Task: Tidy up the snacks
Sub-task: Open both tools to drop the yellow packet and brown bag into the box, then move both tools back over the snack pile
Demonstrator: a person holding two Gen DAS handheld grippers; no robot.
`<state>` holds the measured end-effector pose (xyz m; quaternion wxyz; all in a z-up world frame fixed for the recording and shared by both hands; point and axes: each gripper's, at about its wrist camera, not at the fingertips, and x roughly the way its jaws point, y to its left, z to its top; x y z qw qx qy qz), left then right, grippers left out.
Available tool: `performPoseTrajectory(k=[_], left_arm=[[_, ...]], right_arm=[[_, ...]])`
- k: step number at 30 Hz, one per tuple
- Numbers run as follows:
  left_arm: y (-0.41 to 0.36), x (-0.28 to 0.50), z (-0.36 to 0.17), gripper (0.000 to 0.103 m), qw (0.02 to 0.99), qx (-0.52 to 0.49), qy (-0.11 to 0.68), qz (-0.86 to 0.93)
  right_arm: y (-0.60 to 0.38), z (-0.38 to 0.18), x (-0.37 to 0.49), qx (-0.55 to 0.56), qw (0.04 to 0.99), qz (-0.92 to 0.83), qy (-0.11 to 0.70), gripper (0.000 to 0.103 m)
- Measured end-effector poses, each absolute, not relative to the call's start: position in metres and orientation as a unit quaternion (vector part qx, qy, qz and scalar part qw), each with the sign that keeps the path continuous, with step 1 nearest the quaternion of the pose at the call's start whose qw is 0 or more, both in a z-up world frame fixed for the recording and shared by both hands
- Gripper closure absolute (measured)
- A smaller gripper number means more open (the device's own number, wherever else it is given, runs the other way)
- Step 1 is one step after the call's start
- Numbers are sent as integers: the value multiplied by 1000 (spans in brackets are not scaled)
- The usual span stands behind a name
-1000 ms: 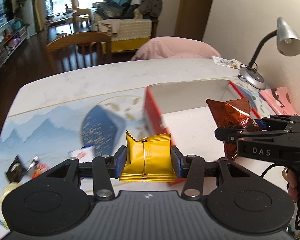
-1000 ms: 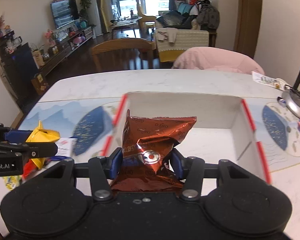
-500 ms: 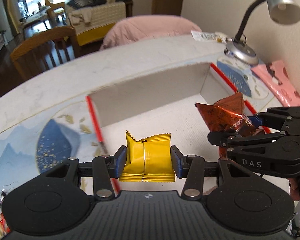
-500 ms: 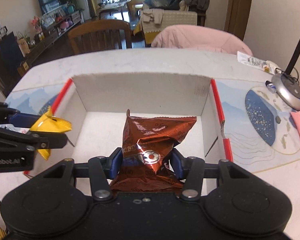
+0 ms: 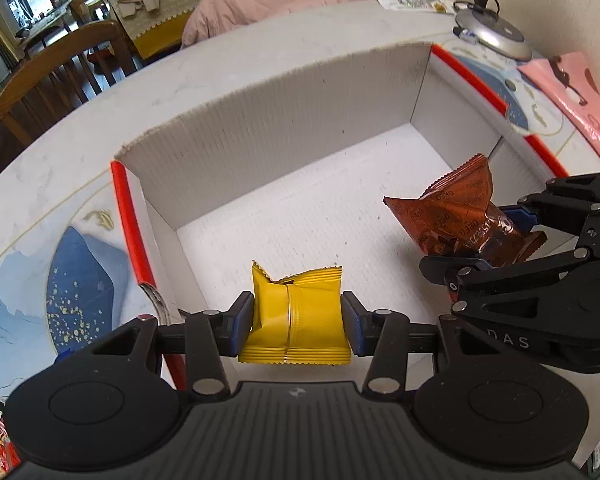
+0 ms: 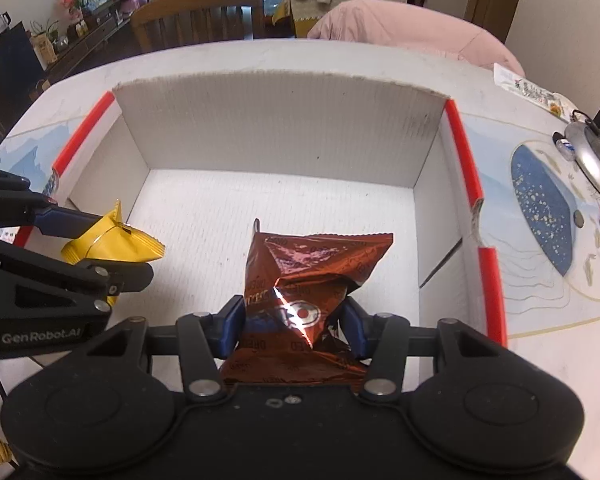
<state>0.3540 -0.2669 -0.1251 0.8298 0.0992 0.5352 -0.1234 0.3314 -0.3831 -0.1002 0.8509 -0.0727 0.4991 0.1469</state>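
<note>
Snacks are now both over the box [image 5: 284, 128]: left tool [image 5: 296, 316] grips yellow pack [image 5: 296, 320], right tool [image 6: 294, 320] grips brown bag [image 6: 308, 280]. Drop's next, I'd guess.

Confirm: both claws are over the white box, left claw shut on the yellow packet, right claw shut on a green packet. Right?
Not quite. The right claw grips a reddish-brown foil packet, not green, as the right wrist view shows. The rest holds: the left claw is shut on the yellow packet, both over the white box.

Two packets [image 5: 296, 312] [image 6: 308, 300] over box [image 6: 276, 136]; lamp base [image 6: 596, 156] right of box.
</note>
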Motion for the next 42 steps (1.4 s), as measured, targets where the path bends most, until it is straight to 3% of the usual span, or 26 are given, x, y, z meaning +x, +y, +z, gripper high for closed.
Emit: performPoseTrajectory(k=[6, 10, 14, 24, 28, 34, 39, 42], left_arm=[[-264, 354, -129, 56, 829, 99, 537, -125], [-264, 354, -127, 51, 830, 90, 535, -128], [-259, 351, -123, 51, 835, 82, 528, -129], [-237, 330, -95, 49, 858, 44, 497, -118], [-225, 315, -79, 49, 870, 29, 478, -117], [-203, 285, -54, 49, 888, 17, 445, -117], [-175, 257, -39, 48, 900, 3, 421, -113], [-152, 239, -31, 38, 907, -14, 407, -107]], right_arm=[[-382, -101, 334, -72, 847, 152, 504, 52], [-383, -101, 338, -73, 850, 150, 500, 44], [-386, -98, 338, -70, 854, 148, 493, 44], [-396, -63, 317, -40, 872, 164, 459, 41], [-392, -41, 299, -32, 886, 175, 428, 21], [-379, -14, 274, -19, 898, 191, 395, 19], [-357, 1, 250, -13, 905, 207, 371, 8], [-340, 8, 236, -13, 908, 217, 359, 4]])
